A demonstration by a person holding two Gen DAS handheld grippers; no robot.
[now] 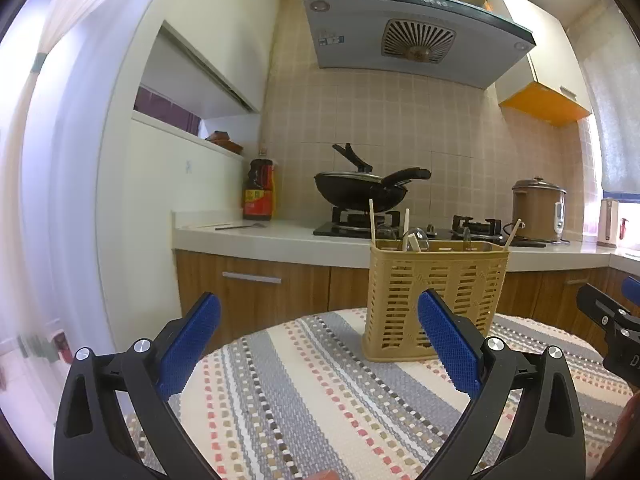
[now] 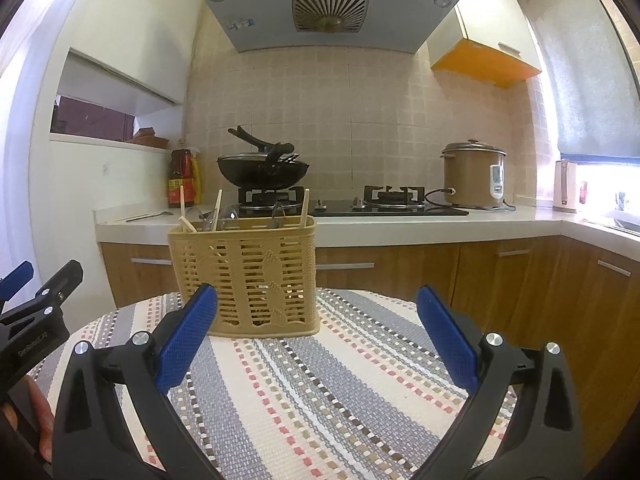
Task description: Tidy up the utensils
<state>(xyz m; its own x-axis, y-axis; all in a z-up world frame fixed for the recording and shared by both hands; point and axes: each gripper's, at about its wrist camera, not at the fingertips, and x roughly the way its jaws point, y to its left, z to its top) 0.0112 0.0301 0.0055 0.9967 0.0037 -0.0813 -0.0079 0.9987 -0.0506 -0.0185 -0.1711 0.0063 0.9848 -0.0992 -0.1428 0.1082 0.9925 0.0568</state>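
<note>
A tan slotted utensil basket (image 1: 434,296) stands upright at the far side of a round table with a striped cloth (image 1: 304,392). It also shows in the right wrist view (image 2: 248,276). Wooden chopsticks (image 1: 372,220) and spoons (image 1: 416,236) stick up out of it; they show in the right wrist view too, chopsticks (image 2: 305,206). My left gripper (image 1: 320,316) is open and empty, in front of the basket and a little left of it. My right gripper (image 2: 316,312) is open and empty, in front of the basket and a little right of it.
Behind the table runs a kitchen counter (image 2: 400,228) with a gas hob (image 2: 360,206), a black wok (image 2: 262,170), a sauce bottle (image 2: 182,180) and a rice cooker (image 2: 472,174). A spoon (image 1: 240,226) lies on the counter's left end. A range hood (image 2: 328,12) hangs above.
</note>
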